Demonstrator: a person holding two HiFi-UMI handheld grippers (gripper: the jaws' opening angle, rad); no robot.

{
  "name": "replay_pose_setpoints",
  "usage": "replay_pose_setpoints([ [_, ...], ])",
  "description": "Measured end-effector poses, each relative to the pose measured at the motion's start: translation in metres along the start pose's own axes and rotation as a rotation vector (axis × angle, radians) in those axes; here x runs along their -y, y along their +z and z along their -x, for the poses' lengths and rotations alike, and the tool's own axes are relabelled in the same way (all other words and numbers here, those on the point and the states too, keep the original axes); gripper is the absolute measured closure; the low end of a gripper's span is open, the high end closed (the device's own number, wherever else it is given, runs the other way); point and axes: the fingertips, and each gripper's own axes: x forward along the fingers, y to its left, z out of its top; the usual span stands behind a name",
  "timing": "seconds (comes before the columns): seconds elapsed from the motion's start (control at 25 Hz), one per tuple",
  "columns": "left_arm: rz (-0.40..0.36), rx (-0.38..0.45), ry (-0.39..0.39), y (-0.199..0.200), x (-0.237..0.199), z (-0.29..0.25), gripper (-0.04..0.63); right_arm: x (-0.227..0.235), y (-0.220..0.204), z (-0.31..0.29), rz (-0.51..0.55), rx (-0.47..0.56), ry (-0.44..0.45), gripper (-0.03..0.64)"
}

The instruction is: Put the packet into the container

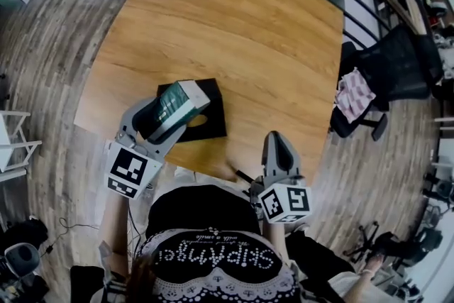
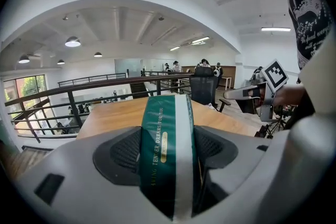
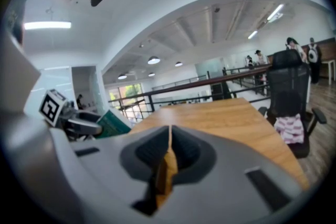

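Closest to the head camera are the two tools, each with its marker cube. The left tool (image 1: 164,123) has its jaws closed on the packet (image 1: 176,101), which is green with a white band and gold letters. The two pads press on its flat sides, and the packet stands out past the jaws, tilted. It hangs over the left part of the black container (image 1: 211,97); whether it touches the container cannot be told. The container lies on the wooden counter (image 1: 234,32), close to the near edge. The right tool (image 3: 169,139) has its jaws together with nothing between them, and it is at the near edge, toward the right corner, apart from the container. Beyond the counter's right edge stands a black office chair (image 1: 394,71) with a pink cloth (image 1: 353,92) on it.
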Motion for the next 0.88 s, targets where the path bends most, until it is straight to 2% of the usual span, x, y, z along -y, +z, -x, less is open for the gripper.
replay_pose_setpoints([
  [0.28, -0.002, -0.025, -0.050, -0.014, 0.010, -0.016, 0.256, 0.000, -0.005, 0.003, -0.006, -0.008, -0.011, 0.580],
  [0.48, -0.031, -0.068, -0.099, -0.029, 0.022, -0.028, 0.256, 0.001, -0.011, 0.009, -0.016, -0.024, -0.031, 0.580],
  [0.88, -0.094, -0.138, -0.148, -0.055, 0.038, -0.050, 0.256, 0.009, -0.025, 0.025, -0.038, -0.064, -0.075, 0.580],
])
